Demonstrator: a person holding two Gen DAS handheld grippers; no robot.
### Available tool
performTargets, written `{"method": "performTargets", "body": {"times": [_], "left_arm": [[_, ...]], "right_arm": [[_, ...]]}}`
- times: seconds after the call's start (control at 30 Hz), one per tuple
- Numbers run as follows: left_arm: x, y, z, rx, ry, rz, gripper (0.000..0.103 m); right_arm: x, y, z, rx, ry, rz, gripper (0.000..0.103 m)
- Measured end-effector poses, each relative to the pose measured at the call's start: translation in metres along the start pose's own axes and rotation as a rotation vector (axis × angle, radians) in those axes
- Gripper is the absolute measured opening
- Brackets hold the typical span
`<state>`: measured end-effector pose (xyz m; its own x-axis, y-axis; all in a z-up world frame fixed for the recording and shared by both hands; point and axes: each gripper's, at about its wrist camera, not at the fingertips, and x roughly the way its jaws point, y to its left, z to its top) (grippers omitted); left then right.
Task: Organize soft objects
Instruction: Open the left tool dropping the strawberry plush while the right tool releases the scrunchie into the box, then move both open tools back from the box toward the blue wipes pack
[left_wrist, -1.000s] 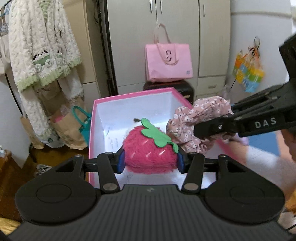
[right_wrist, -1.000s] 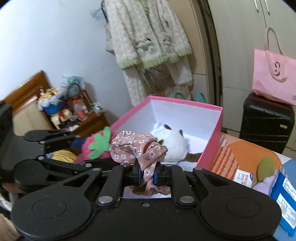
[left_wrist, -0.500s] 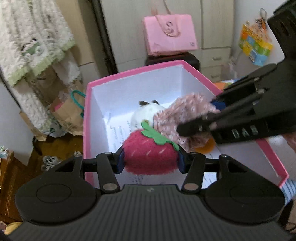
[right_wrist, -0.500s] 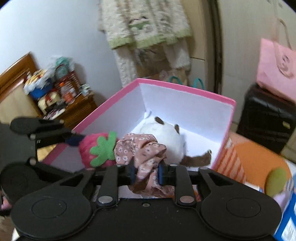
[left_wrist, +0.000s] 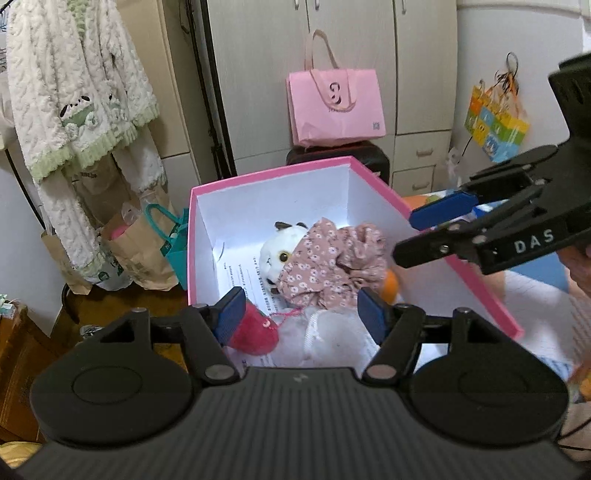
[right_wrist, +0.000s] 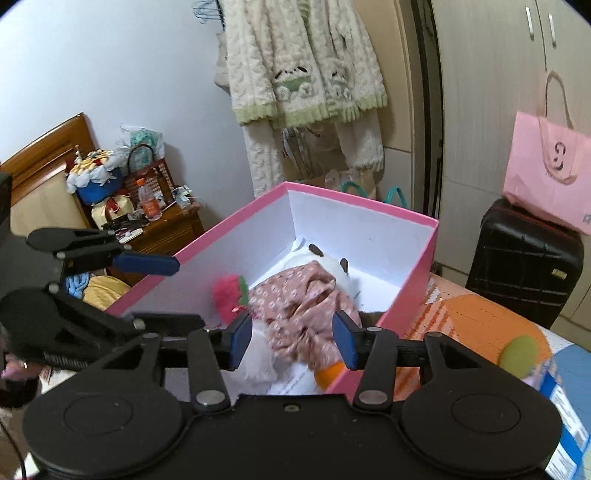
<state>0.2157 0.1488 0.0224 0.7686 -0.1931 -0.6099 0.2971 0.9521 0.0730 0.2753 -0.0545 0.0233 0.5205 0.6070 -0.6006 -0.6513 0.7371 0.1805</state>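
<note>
A pink box (left_wrist: 373, 181) with white inside stands in front of both grippers; it also shows in the right wrist view (right_wrist: 424, 254). In it lie a red plush strawberry (left_wrist: 255, 330), a pink floral scrunchie (left_wrist: 328, 262) and a white plush animal (left_wrist: 280, 251). The scrunchie (right_wrist: 299, 310) lies over the plush, the strawberry (right_wrist: 229, 301) beside it. My left gripper (left_wrist: 301, 314) is open and empty above the box's near end. My right gripper (right_wrist: 291, 336) is open and empty above the scrunchie; it also shows at the right of the left wrist view (left_wrist: 436, 229).
A pink bag (left_wrist: 336, 107) sits on a black suitcase (right_wrist: 524, 258) behind the box. A fluffy white and green garment (left_wrist: 74, 92) hangs at the left over paper bags (left_wrist: 140, 254). A cluttered wooden nightstand (right_wrist: 159, 229) stands left of the box.
Both grippers opened. The strawberry dropped from the left gripper and the scrunchie from the right one into the box. Both grippers have drawn back from the box.
</note>
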Motion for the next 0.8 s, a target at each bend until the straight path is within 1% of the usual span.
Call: {"method": "performTargets", "body": {"times": [0.17,0.27,0.37,0.47,0.67,0.8], "left_arm": [[-0.029,-0.014,-0.003,0.016,-0.028,-0.014,0.066],[-0.044,-0.028,-0.004,0.046,-0.049,-0.008,0.066],[-0.060,-0.042,-0.007,0.068,-0.066,-0.018,0.067],[-0.072,-0.054,-0.012,0.083,-0.071,-0.042,0.067],[-0.094,-0.080,-0.017,0.109,-0.051,-0.113,0.068],[-0.105,-0.099,-0.021,0.134,-0.043,-0.141,0.069]], "right_arm": [[-0.038,0.010,-0.014,-0.045,-0.036,-0.028,0.054],[-0.062,0.011,-0.022,-0.048,-0.056,-0.028,0.054],[-0.083,0.011,-0.030,-0.048,-0.066,-0.035,0.054],[-0.101,0.011,-0.038,-0.048,-0.072,-0.047,0.054],[-0.138,0.015,-0.059,-0.054,-0.097,-0.069,0.055],[-0.162,0.018,-0.074,-0.073,-0.111,-0.089,0.056]]}}
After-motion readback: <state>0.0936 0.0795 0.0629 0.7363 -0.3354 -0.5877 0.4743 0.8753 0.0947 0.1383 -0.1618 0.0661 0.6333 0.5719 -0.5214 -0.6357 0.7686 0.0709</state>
